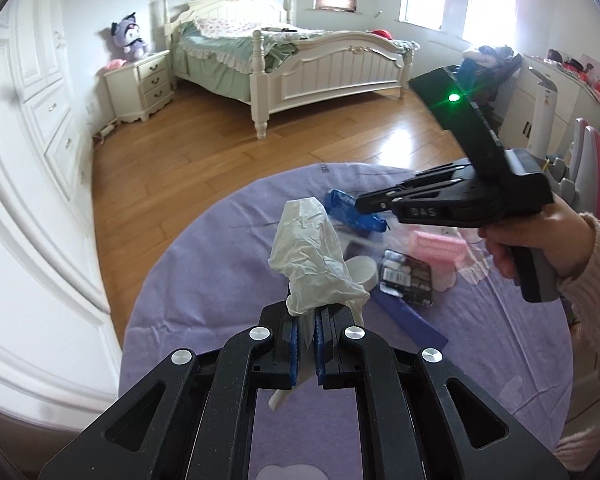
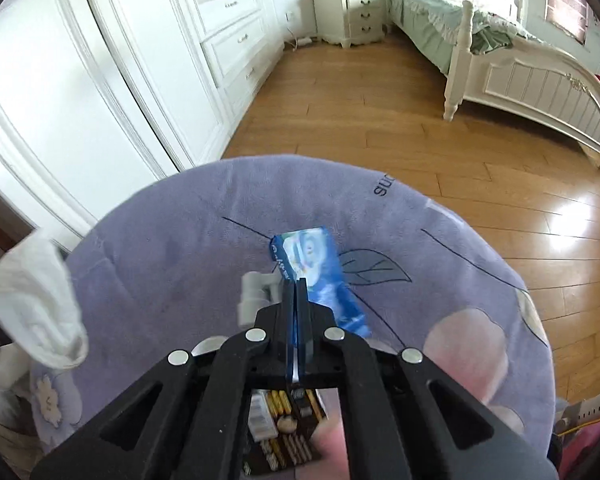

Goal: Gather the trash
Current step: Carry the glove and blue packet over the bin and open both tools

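Observation:
My left gripper [image 1: 306, 320] is shut on a pale crumpled plastic bag [image 1: 314, 260] and holds it up above the purple cloth-covered round table [image 1: 204, 280]. The bag also shows at the left of the right wrist view [image 2: 36, 300]. My right gripper [image 2: 298, 284] is shut on a blue snack wrapper [image 2: 320, 276], which hangs above the table; both also show in the left wrist view, the gripper [image 1: 364, 202] and the wrapper [image 1: 346, 208]. A white cup [image 1: 362, 270], a dark battery pack [image 1: 408, 276] and a pink item [image 1: 438, 248] lie on the table.
A purple strip [image 1: 408, 314] lies near the battery pack. Beyond the table are wood floor [image 1: 204, 152], a white bed [image 1: 300, 60], a nightstand [image 1: 140, 84] and white wardrobes [image 2: 140, 60]. A grey-white item [image 2: 256, 292] lies beside my right fingers.

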